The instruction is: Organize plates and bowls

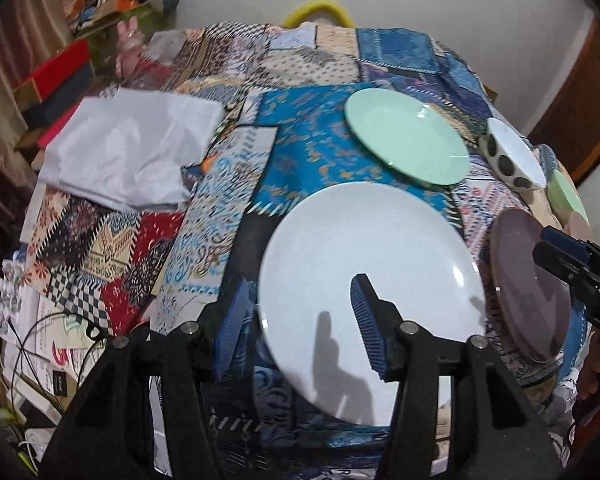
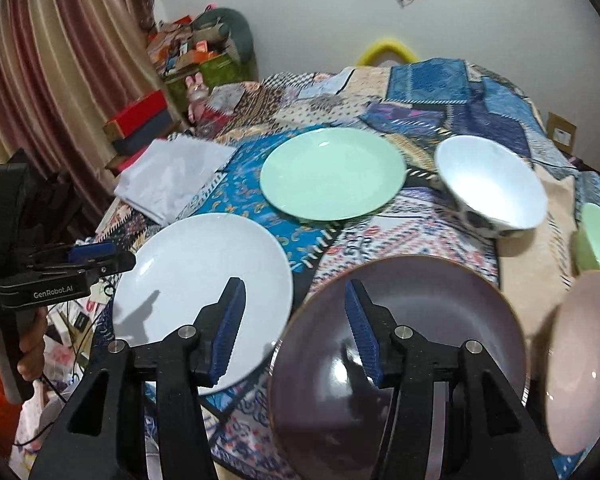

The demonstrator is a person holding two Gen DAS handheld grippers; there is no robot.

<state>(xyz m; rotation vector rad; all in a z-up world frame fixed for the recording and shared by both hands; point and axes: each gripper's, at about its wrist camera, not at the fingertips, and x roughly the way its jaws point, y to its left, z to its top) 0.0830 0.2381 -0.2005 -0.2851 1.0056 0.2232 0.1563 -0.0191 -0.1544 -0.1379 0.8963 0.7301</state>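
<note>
A patchwork cloth (image 2: 432, 92) is spread over the table, and the dishes are laid out on it. A white plate (image 1: 364, 280) is seen nearest the left gripper (image 1: 300, 324), whose blue-padded jaws are held apart over the plate's near-left rim; one finger stands over the plate and the other beside it, and nothing is clamped between them. A dark purple plate (image 2: 412, 344) is found just to the right of the white one, their rims almost touching. The right gripper (image 2: 292, 328) is held above its left rim with jaws likewise apart, and whether a pad touches the plate cannot be told. Farther back a mint green plate (image 2: 332, 172) is set flat, and to its right a white bowl (image 2: 488, 184) with dark spots on its outside is seen tilted. At the right edge a pale pink dish (image 2: 584, 356) and a small green dish (image 2: 598, 240) are partly shown. A folded white cloth (image 1: 132, 148) is laid at the far left.
</note>
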